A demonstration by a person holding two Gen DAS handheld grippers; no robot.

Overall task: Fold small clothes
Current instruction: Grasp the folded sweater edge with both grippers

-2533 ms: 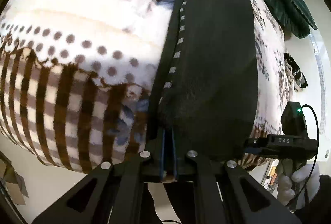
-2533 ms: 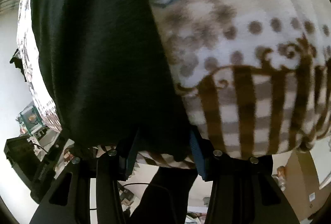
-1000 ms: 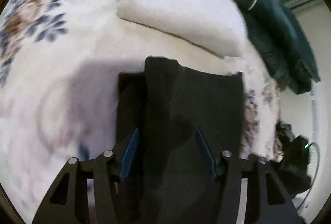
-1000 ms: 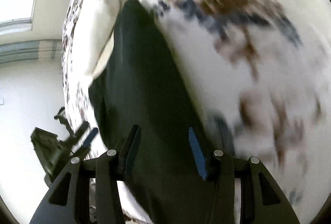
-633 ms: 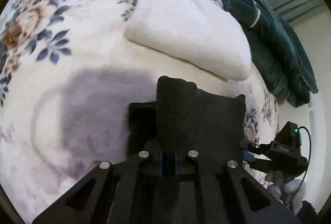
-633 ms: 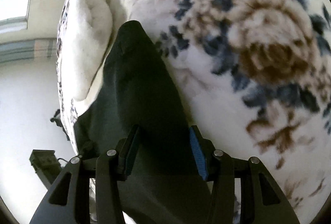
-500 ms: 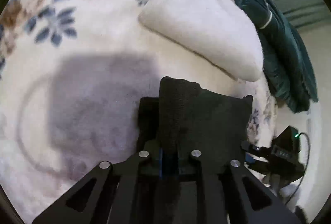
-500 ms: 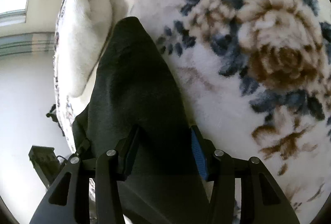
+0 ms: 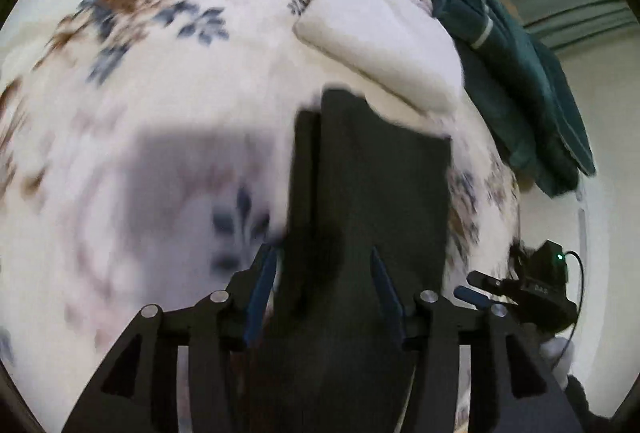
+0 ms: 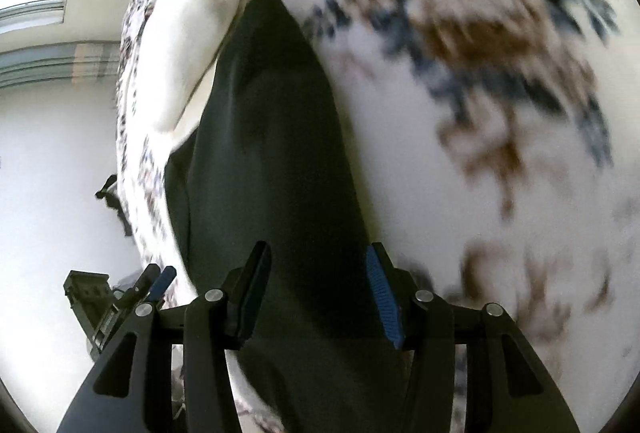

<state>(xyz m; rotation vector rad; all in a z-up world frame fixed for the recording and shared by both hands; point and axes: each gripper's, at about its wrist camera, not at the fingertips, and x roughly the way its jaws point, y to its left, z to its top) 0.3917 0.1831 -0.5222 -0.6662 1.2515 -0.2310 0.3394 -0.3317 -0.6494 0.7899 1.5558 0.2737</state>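
Lying folded on a cream floral fleece blanket [image 9: 168, 81]: a black soft-knit garment [image 9: 372, 193], long axis running straight ahead from both tools. Opening at left: the left gripper [image 9: 324, 285], jaws straddling the cloth's near edge, pads not pressing. Standing parted at right: the right gripper [image 10: 316, 289], likewise unclamped, equally near. Blurring the blanket; cutting off the garment's near end behind the fingers.
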